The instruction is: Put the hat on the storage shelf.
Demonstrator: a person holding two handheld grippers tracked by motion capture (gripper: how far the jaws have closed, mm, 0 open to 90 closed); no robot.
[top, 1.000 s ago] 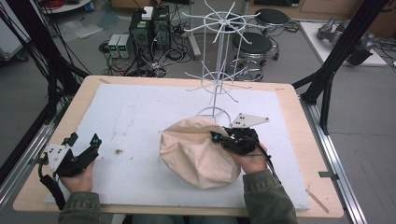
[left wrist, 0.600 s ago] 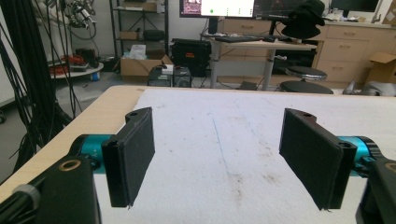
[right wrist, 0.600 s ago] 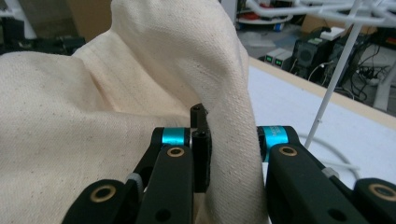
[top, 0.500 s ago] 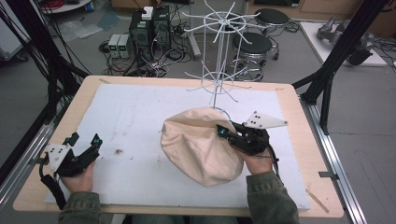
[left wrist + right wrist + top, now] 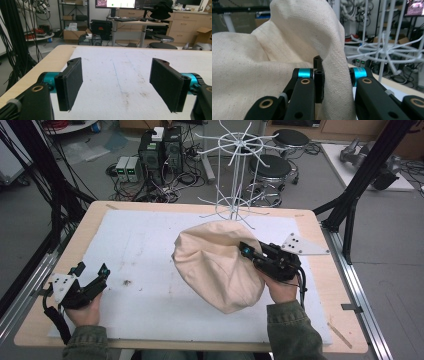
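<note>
The person's right gripper [image 5: 248,251] is clamping a fold of a cream-coloured, rounded canvas hat [image 5: 217,265], and in the right gripper view the black jaws are pinching the woven cloth [image 5: 274,50] tight between them. The hat is sitting above the middle of the white felt mat [image 5: 150,245] that is covering the pale wooden table [image 5: 320,285], bulging up and leaning toward the left of the high view, its far edge lying just in front of the white wire hat stand [image 5: 234,170] at the back of the table. The grey three-cornered plate [image 5: 302,245] is jutting out to the right above the hand.

Over on the near left corner, the left gripper [image 5: 92,275] is resting low on the mat, well apart from the hat. Its two flat black pads [image 5: 72,80] are standing wide apart with nothing between them but bare, slightly stained mat.
</note>
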